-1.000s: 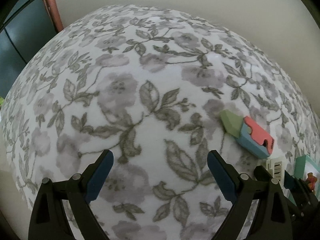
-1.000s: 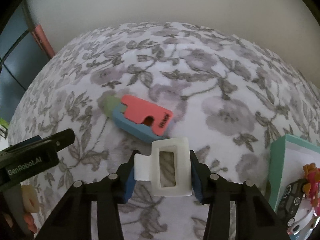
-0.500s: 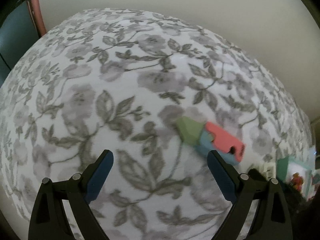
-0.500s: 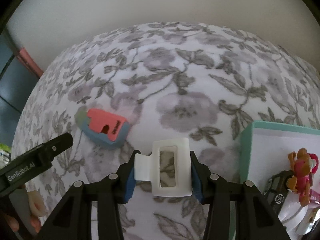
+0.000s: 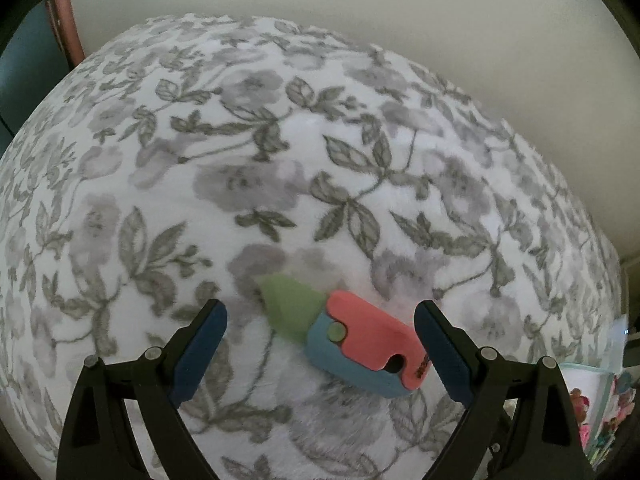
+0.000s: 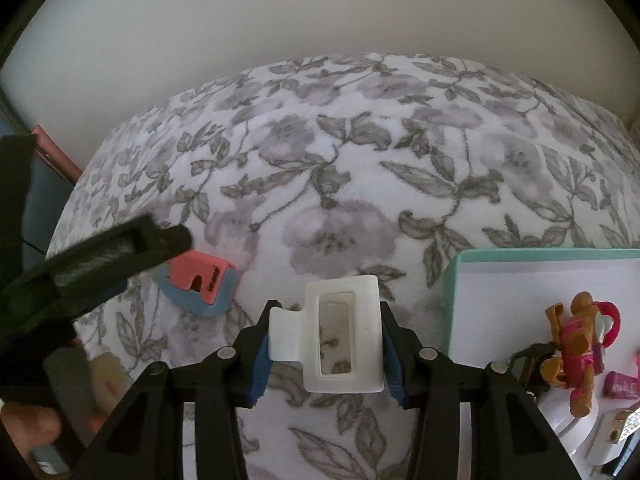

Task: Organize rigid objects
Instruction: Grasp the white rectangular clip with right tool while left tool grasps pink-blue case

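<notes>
A toy knife [image 5: 352, 336] with a green blade and a red and blue handle lies on the floral cloth [image 5: 280, 160]. My left gripper [image 5: 320, 344] is open, its fingers on either side of the toy, the right finger close to the handle end. The toy also shows in the right wrist view [image 6: 200, 284], partly behind the left gripper's finger [image 6: 100, 260]. My right gripper [image 6: 326, 356] is shut on a white hair claw clip [image 6: 340, 340], held above the cloth, left of a teal-rimmed white box [image 6: 452, 280].
The box holds a pink and brown toy figure [image 6: 576, 332], a dark toy car [image 6: 528, 364] and other small items. A wall runs behind the cloth-covered surface. A reddish post [image 5: 66, 24] and dark panel stand at the far left.
My left gripper has moved right and forward so the toy knife now lies between its open fingers. My right gripper has swung right with the clip toward the box.
</notes>
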`<state>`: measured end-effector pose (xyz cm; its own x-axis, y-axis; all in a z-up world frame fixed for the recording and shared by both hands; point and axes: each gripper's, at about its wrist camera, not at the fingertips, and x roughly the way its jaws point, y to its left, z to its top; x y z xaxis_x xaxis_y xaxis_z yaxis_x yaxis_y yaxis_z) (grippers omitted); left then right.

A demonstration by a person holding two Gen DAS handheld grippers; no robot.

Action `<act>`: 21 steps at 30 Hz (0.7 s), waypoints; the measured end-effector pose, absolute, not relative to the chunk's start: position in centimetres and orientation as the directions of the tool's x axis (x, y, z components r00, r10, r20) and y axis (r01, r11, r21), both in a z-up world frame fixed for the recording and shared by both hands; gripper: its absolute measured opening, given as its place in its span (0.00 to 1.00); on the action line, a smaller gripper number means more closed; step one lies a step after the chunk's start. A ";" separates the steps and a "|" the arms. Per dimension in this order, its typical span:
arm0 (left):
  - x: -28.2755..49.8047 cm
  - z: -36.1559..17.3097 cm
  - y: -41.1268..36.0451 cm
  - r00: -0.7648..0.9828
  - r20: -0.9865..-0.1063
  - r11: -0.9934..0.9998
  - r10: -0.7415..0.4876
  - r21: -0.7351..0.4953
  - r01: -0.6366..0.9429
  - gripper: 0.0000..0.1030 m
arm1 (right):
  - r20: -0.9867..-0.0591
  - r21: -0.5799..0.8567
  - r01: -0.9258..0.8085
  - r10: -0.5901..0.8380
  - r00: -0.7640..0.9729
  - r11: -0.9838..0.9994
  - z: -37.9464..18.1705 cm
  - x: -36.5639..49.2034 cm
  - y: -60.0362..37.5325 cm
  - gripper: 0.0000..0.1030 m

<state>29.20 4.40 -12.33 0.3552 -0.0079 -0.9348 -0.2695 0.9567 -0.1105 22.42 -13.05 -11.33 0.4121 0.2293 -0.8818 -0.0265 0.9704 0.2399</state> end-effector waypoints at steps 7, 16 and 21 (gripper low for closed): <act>29.0 -13.2 3.9 0.317 -0.948 0.968 0.016 -0.064 -0.242 0.92 | -0.883 0.243 -0.021 0.230 0.410 0.970 -11.5 22.5 -13.3 0.48; 27.2 -13.0 6.1 0.296 -0.954 0.975 0.052 -0.015 -0.221 0.92 | -0.883 0.244 -0.010 0.227 0.411 0.970 -11.3 22.4 -13.5 0.48; 26.9 -13.1 7.8 0.284 -0.957 0.973 0.051 -0.017 -0.232 0.89 | -0.886 0.242 -0.009 0.225 0.405 0.970 -11.4 22.4 -13.5 0.47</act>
<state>26.94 7.78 -13.06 0.2844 0.0509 -0.9573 -0.2318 0.9726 -0.0172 22.42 -13.50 -11.37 0.4051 0.2252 -0.8861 -0.0091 0.9701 0.2424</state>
